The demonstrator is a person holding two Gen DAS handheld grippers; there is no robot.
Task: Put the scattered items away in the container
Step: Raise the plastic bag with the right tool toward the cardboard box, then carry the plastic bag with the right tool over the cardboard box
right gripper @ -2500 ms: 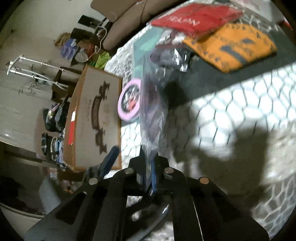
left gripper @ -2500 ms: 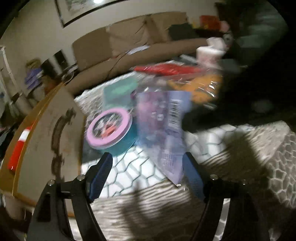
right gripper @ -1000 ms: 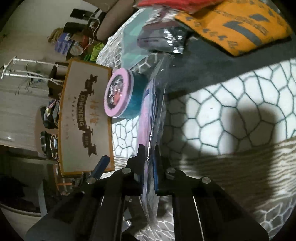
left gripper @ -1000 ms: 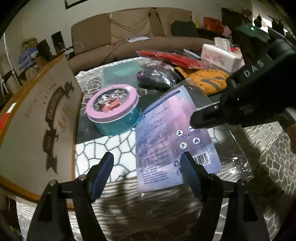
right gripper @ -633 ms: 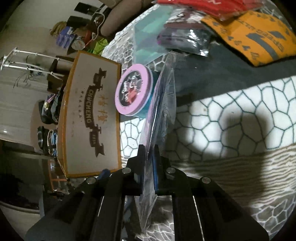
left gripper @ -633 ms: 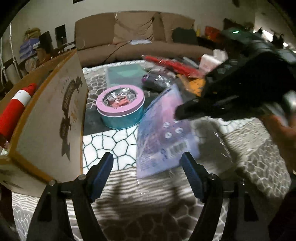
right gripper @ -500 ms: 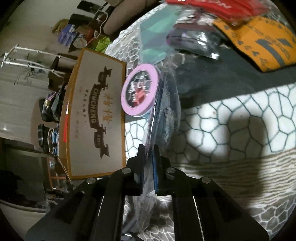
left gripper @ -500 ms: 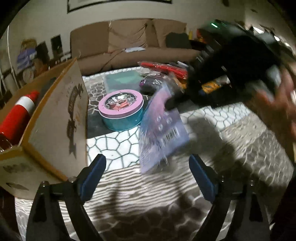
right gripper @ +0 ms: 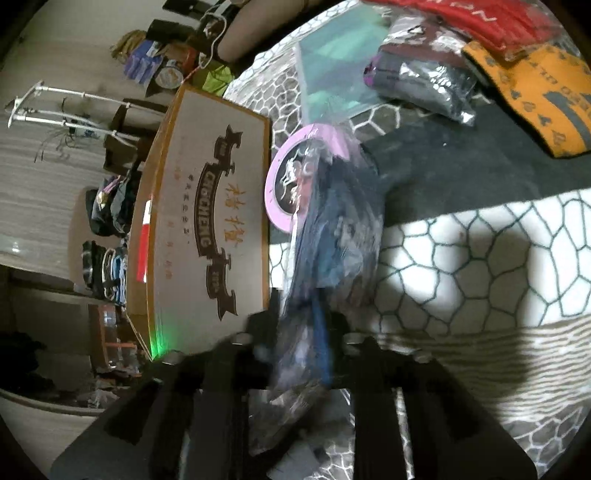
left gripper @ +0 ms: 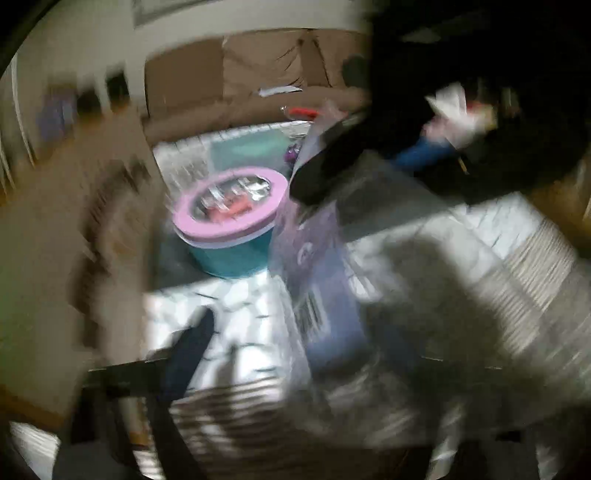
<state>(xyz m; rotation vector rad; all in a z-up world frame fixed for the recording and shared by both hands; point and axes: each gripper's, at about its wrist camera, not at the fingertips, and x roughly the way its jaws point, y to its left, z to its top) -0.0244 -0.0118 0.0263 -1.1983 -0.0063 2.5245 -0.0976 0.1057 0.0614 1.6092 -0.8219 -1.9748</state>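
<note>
My right gripper (right gripper: 317, 332) is shut on a purple packet in a clear plastic sleeve (right gripper: 332, 236) and holds it edge-on above the patterned cloth. The packet (left gripper: 325, 295) also hangs between my left gripper's fingers in the blurred left wrist view, with the black right gripper (left gripper: 332, 173) above it. My left gripper (left gripper: 295, 343) is open; only its left blue pad (left gripper: 192, 343) shows clearly. The cardboard box (right gripper: 207, 229) stands at the left with a red can (right gripper: 144, 243) inside. A round tin with a pink lid (right gripper: 288, 177) sits beside the box.
On the far side of the cloth lie a teal sheet (right gripper: 332, 70), a dark bagged item (right gripper: 421, 85), an orange pack (right gripper: 535, 99) and a red pack (right gripper: 472, 18). A brown sofa (left gripper: 258, 85) stands behind. A drying rack (right gripper: 66, 110) stands beyond the box.
My right gripper has carried the packet leftward toward the box and closer over the pink tin. The left gripper view has swung fast and blurred, with the packet now between its fingers.
</note>
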